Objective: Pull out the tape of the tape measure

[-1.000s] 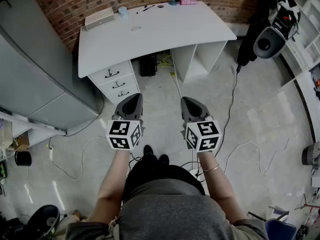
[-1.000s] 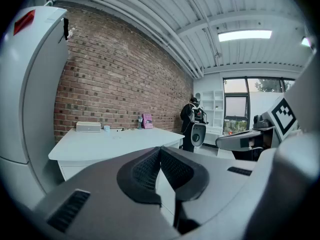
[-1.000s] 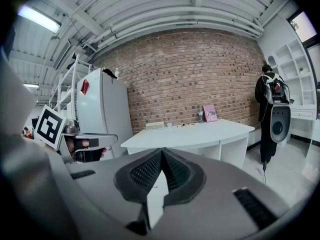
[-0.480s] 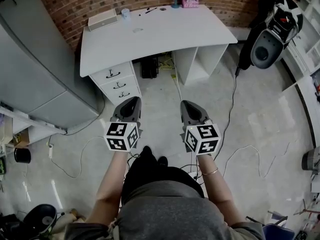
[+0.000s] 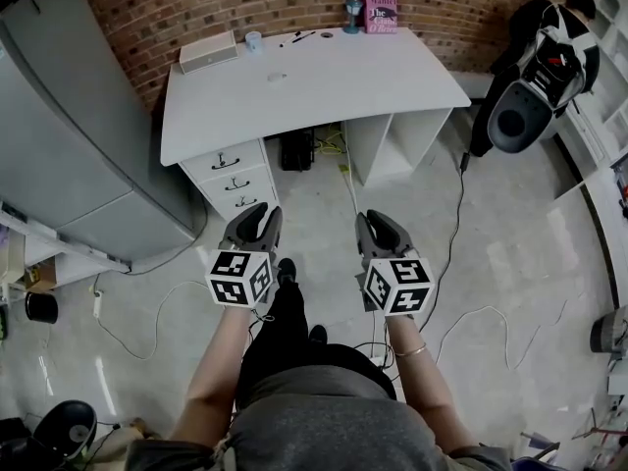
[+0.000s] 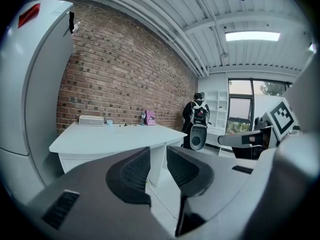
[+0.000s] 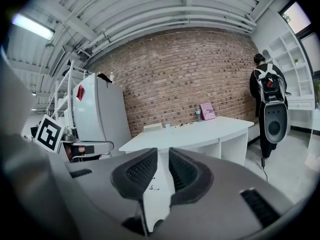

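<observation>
Grey top, black trousers, black shoes. Thin bracelet on right wrist. Rounded, grey-shelled left tongs and right tongs, black ribbed pads, dark slots in shells; white cubes bearing black square markers.

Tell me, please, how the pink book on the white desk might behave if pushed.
The pink book stands upright by the brick wall, so a push would probably tip it. Holding that pose suggests stiff covers.
</observation>
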Demonstrator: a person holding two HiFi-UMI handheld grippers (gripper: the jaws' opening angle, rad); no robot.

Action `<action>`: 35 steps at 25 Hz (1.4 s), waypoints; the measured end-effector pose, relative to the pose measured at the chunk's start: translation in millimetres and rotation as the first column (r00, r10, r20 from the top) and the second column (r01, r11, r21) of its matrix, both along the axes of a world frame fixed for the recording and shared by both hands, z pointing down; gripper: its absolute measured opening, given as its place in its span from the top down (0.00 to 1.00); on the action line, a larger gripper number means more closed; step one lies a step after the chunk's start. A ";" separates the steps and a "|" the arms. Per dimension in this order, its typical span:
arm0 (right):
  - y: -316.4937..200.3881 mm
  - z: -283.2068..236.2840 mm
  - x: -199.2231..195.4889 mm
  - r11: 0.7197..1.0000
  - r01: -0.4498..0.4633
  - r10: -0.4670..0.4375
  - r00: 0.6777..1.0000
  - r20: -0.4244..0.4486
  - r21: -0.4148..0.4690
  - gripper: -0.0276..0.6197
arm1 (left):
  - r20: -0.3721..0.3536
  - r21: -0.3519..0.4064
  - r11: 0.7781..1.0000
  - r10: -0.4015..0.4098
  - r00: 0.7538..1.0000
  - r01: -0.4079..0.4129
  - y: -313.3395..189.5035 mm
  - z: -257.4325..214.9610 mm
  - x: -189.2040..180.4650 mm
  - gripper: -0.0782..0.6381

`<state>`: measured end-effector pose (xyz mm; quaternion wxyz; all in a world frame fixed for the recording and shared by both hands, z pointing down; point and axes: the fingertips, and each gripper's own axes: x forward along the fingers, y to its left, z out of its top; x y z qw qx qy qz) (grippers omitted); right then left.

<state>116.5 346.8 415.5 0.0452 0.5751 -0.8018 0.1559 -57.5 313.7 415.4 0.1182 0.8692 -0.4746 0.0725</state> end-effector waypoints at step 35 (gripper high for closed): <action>-306.8 21.1 -69.5 0.996 -0.014 0.012 0.999 -0.030 -0.087 0.80 | 0.048 -0.057 0.997 0.047 0.998 -0.045 -330.4 28.9 -62.7 0.61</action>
